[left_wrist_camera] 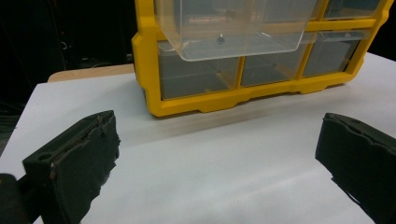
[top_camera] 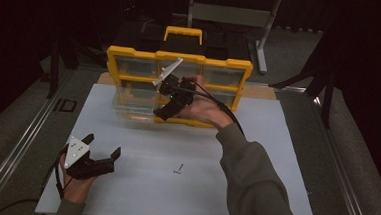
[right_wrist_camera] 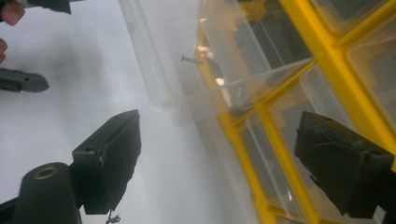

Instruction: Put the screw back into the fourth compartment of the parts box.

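A yellow organizer (top_camera: 131, 54) with clear drawers stands at the back of the white table (top_camera: 255, 156). One clear drawer (top_camera: 131, 104) is pulled out on its left side, and a small screw (left_wrist_camera: 219, 41) lies in it, the same screw (right_wrist_camera: 191, 59) showing in the right gripper view. My right gripper (top_camera: 160, 113) hovers at that drawer's right end with its jaws wide apart and nothing between them (right_wrist_camera: 215, 135). My left gripper (top_camera: 103, 145) rests low at the table's front left, open and empty (left_wrist_camera: 215, 140), facing the organizer (left_wrist_camera: 187, 102).
A second small screw (top_camera: 177, 169) lies loose on the table in front of the centre. The right forearm (top_camera: 254, 176) crosses the right half of the table. Dark floor and metal stands surround the table.
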`<move>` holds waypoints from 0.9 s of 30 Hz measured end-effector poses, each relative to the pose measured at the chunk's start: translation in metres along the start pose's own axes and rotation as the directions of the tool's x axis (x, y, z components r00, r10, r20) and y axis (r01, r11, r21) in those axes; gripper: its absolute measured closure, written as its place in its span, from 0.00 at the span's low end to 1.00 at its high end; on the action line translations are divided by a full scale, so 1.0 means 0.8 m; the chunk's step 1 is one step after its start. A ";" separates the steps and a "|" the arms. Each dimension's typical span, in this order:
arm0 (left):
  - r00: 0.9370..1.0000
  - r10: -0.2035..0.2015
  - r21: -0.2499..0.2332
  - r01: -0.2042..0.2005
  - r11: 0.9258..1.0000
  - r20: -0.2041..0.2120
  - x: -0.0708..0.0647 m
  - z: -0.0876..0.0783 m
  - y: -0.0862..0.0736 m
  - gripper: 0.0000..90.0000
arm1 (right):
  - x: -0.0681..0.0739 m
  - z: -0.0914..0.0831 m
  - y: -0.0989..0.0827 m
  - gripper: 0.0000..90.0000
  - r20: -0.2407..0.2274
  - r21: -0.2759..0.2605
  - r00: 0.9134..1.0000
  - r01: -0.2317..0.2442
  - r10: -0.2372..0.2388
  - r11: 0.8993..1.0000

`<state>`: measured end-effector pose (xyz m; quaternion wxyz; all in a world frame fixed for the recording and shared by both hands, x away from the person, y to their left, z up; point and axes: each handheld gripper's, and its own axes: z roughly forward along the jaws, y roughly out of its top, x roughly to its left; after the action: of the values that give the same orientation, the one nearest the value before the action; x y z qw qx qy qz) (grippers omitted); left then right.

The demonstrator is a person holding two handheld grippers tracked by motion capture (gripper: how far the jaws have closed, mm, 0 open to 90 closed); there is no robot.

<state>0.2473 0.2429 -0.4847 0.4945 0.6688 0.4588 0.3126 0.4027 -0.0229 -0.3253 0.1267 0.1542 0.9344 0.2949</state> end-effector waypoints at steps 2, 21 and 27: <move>1.000 -0.002 0.002 0.002 1.000 0.001 0.001 0.000 0.000 0.00 | 0.003 -0.002 -0.007 0.16 0.008 0.003 1.000 -0.006 0.006 1.000; 1.000 0.002 0.006 -0.002 1.000 0.006 -0.002 0.001 -0.001 0.00 | 0.029 -0.003 -0.048 0.17 0.070 0.033 0.997 0.010 -0.013 0.999; 1.000 0.003 0.006 -0.003 1.000 0.007 -0.002 0.001 -0.001 0.00 | 0.037 0.006 -0.060 0.17 0.063 0.039 0.998 0.012 -0.014 0.999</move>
<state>0.2470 0.2416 -0.4855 0.4937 0.6719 0.4571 0.3097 0.3666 -0.0475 -0.3617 0.1549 0.1599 0.9365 0.2710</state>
